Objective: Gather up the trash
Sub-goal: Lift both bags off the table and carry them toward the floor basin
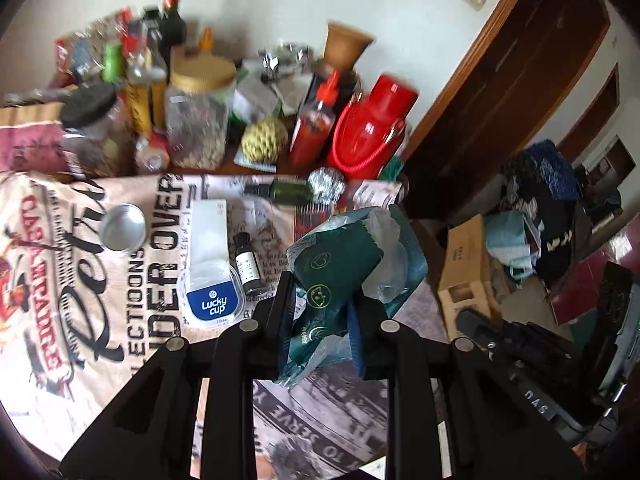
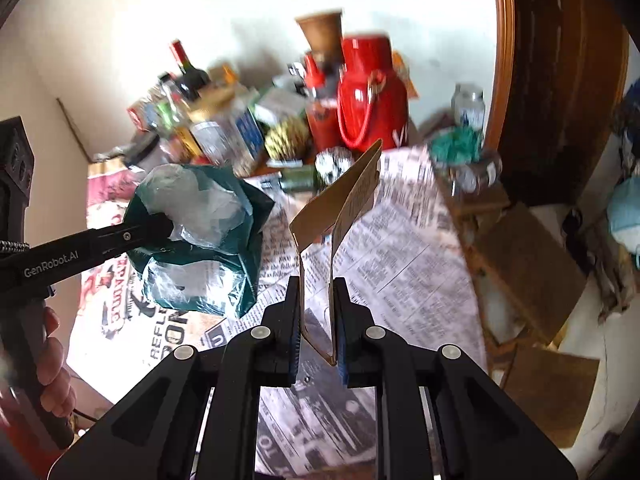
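Observation:
A crumpled dark green plastic bag with clear film in it hangs above the table, and my left gripper is shut on it. The right wrist view shows the same green bag at the left, pinched by the left gripper, with a person's hand on its handle. My right gripper is shut on a folded piece of brown cardboard, which stands up between the pads, lifted off the newspaper-print tablecloth.
On the cloth lie a Lucky cup pack, a small dark vial, a metal tin, a green bottle and a foil ball. Jars, bottles and a red jug crowd the back. Boxes and clutter fill the floor at right.

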Available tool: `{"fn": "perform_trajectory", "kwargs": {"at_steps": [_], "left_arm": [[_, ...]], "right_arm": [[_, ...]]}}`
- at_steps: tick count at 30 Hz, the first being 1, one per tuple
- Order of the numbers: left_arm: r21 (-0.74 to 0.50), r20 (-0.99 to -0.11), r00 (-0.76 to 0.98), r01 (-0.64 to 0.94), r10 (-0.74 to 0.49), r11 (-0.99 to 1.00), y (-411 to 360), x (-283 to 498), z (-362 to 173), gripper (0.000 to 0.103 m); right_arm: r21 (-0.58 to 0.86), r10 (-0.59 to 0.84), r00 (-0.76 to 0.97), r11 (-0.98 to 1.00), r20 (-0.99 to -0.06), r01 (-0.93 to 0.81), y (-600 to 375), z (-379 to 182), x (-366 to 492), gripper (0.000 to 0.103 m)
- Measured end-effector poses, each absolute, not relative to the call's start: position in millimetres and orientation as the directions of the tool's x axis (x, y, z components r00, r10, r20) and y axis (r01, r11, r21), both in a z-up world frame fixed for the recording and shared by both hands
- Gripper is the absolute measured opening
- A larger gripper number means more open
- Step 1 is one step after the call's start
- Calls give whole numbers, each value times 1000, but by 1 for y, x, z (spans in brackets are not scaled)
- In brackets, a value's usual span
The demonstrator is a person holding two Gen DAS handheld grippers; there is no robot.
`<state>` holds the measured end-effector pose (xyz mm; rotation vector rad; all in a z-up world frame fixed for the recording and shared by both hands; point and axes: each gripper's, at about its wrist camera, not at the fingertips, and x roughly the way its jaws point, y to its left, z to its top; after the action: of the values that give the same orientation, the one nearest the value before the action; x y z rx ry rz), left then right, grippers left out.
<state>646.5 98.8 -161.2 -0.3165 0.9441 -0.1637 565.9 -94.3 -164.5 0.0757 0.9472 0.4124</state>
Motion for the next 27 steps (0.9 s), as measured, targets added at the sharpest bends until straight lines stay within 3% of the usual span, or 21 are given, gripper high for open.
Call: {"fn": "perform_trajectory", "kwargs": {"at_steps": [16,27], "left_arm": [[-257,-619,784,-153,-41,954,79,481,-62,24],[-249,-574,816,-99,-64,963,88,391,-46,24]], "right_arm": [[220,504,603,847,-618,-483,-138,-77,473,13],[192,495,654,856,-572,-480,-128,-55,386,13]]}}
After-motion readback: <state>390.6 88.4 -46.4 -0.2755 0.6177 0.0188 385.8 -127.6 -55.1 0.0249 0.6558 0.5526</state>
